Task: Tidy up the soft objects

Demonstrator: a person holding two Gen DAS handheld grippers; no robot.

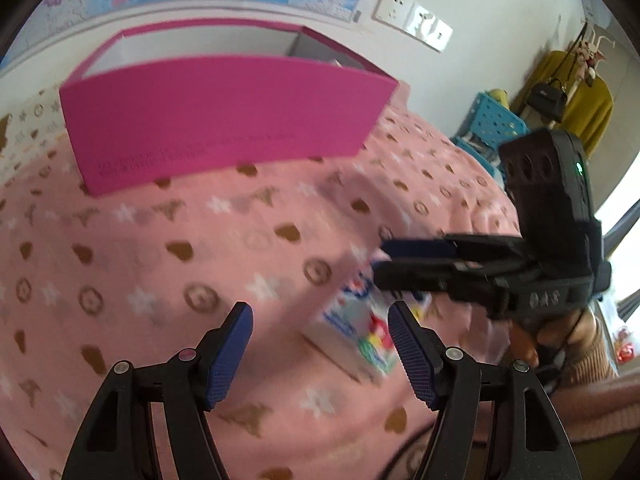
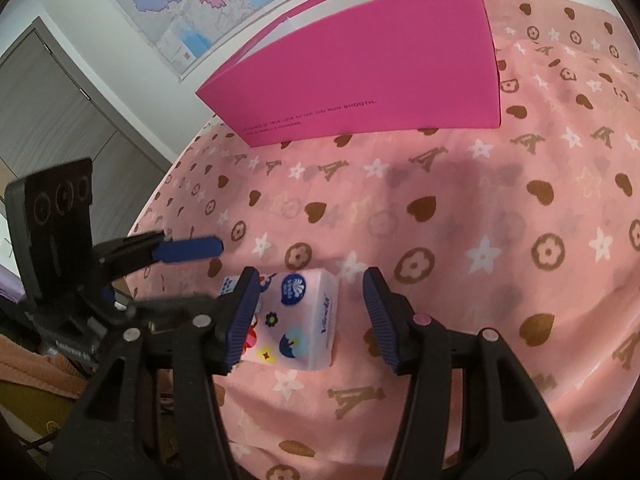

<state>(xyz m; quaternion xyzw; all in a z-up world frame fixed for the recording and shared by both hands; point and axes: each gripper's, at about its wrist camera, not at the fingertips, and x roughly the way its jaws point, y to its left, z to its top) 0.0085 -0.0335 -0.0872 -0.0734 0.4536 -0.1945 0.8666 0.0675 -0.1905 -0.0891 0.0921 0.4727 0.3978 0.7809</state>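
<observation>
Between wide right fingers [image 2: 308, 320], tissue pack [image 2: 298, 322] half-hidden; left fingers [image 1: 320, 354] wide.

Black plastic tongs [image 2: 308, 320] with ribbed blue pads [image 2: 240, 320], silver screws, ribbed tan sleeve [image 1: 588, 354].

Bright daylight, soft shadows on the pink blanket [image 2: 460, 200], left view motion-blurred, fisheye-curved dark corners

Both cameras look forward and down, close over the pink blanket [image 1: 200, 264]. The left wrist view faces the magenta box [image 1: 224, 120] from its left side, the right wrist view from the right; both share the box, blanket and tissue pack [image 2: 296, 320]
</observation>
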